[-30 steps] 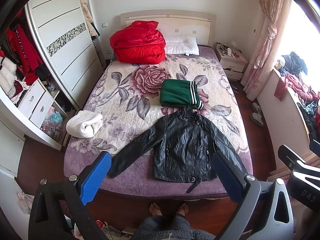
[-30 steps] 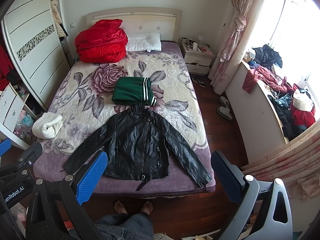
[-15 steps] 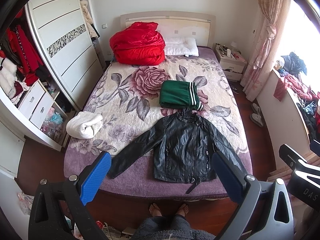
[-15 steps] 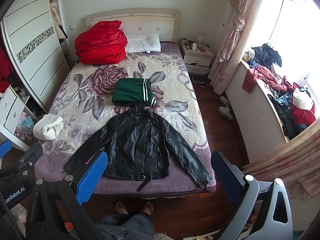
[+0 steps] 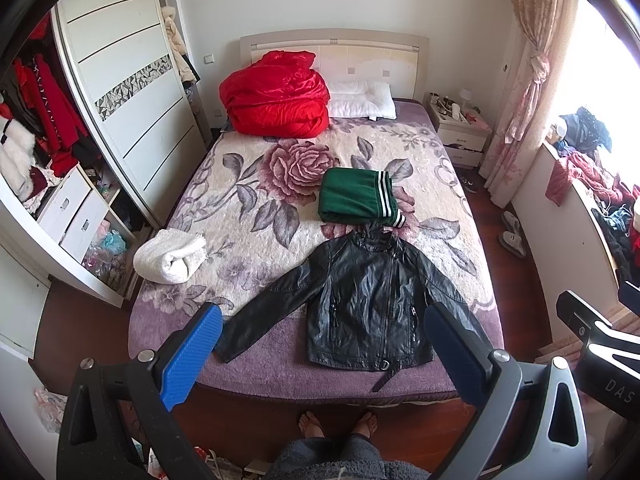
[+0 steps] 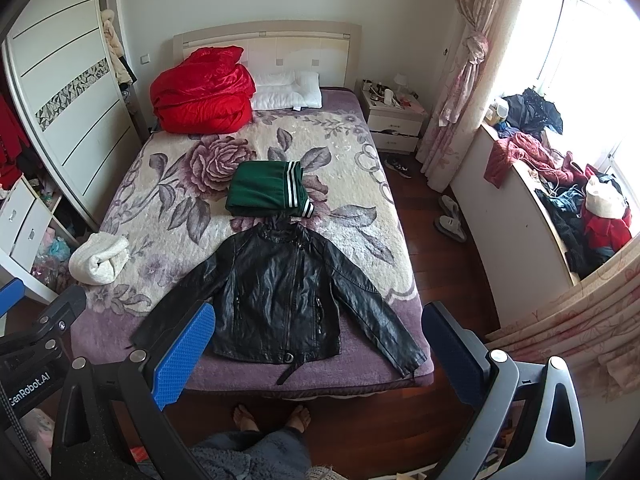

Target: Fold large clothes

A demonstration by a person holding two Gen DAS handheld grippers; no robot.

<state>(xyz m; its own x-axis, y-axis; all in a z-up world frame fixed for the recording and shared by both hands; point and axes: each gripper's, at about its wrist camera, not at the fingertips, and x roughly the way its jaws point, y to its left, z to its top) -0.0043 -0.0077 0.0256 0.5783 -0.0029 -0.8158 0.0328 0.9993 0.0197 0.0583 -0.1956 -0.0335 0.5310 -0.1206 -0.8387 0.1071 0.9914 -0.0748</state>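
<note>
Leather jacket (image 5: 368, 300), slippers (image 6: 450, 218) right view only

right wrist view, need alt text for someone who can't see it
A black leather jacket lies spread flat, sleeves out, at the foot of a floral bed, seen between the open blue fingers of the right gripper. Beyond it sit a folded green garment, a rolled white towel and a red quilt.

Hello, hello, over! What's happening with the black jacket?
Left hand-held gripper open, right hand-held gripper open, both above the bed's foot. Black jacket flat, unfolded. Green folded garment at its collar.
</note>
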